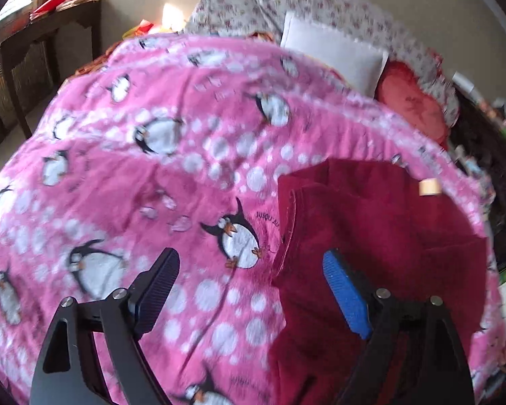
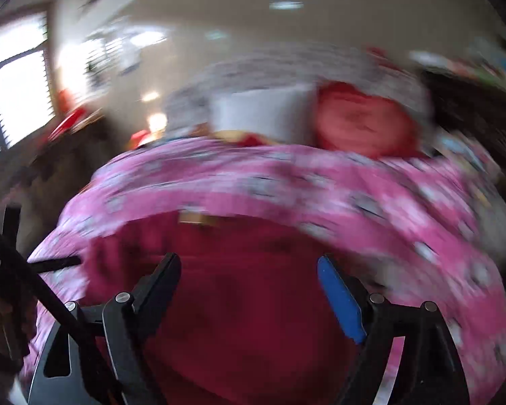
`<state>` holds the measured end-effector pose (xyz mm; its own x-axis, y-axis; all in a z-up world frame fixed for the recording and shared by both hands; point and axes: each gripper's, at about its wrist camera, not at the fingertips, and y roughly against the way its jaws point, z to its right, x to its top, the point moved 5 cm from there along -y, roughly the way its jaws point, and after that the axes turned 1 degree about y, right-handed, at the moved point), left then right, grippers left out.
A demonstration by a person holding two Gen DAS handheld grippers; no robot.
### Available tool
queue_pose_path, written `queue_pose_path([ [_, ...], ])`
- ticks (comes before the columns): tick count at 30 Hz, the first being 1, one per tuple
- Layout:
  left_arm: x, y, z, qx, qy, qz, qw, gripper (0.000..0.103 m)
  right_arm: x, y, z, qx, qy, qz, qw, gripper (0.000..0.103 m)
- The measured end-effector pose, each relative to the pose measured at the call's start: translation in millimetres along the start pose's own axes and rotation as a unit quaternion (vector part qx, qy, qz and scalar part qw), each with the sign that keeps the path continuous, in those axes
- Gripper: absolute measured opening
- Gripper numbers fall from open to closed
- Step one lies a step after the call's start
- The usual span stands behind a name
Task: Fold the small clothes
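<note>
A bed carries a pink blanket (image 1: 124, 182) printed with penguins and white dots, spread across most of the left wrist view. The dark red garment (image 1: 371, 236) serves as the landmark: it lies flat on the blanket, partly folded, with a stitched edge running along its left side and a small tan tag (image 1: 429, 187) at its far right corner.

Beyond the garment, at the head of the bed, sits a floral quilt (image 1: 246, 3), with a white pillow (image 1: 334, 57) and a red cushion (image 1: 411, 104) just in front of it. Far to the left of the garment stands a dark wooden surface (image 1: 47, 33) bearing red items.

The left gripper (image 1: 251, 290) hangs over the garment's left edge, its jaws spread wide and holding nothing; the blue pad is above the red cloth, the black pad above the blanket.

The right wrist view is heavily blurred. There the right gripper (image 2: 249, 290) is directly over the garment (image 2: 246, 303), jaws wide apart and holding nothing. Whether either gripper touches the cloth cannot be told.
</note>
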<state>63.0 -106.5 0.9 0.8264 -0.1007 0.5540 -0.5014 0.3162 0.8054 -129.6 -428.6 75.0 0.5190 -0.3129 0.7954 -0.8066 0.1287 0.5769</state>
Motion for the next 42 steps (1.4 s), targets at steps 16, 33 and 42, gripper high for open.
queue_pose_path([
  [16, -3, 24, 31, 0.001, -0.034, 0.031, 0.9989, 0.005, -3, -39, 61, -0.037, -0.072, 0.0, 0.997, 0.008],
  [33, -17, 10, 38, 0.026, -0.054, 0.01, 0.9981, 0.035, -4, -36, -28, 0.009, 0.049, -0.031, 0.998, 0.045],
  [42, -31, -5, 33, 0.046, -0.065, -0.001, 0.9968, 0.044, -23, -80, -79, -0.026, 0.282, -0.077, 0.956, 0.045],
])
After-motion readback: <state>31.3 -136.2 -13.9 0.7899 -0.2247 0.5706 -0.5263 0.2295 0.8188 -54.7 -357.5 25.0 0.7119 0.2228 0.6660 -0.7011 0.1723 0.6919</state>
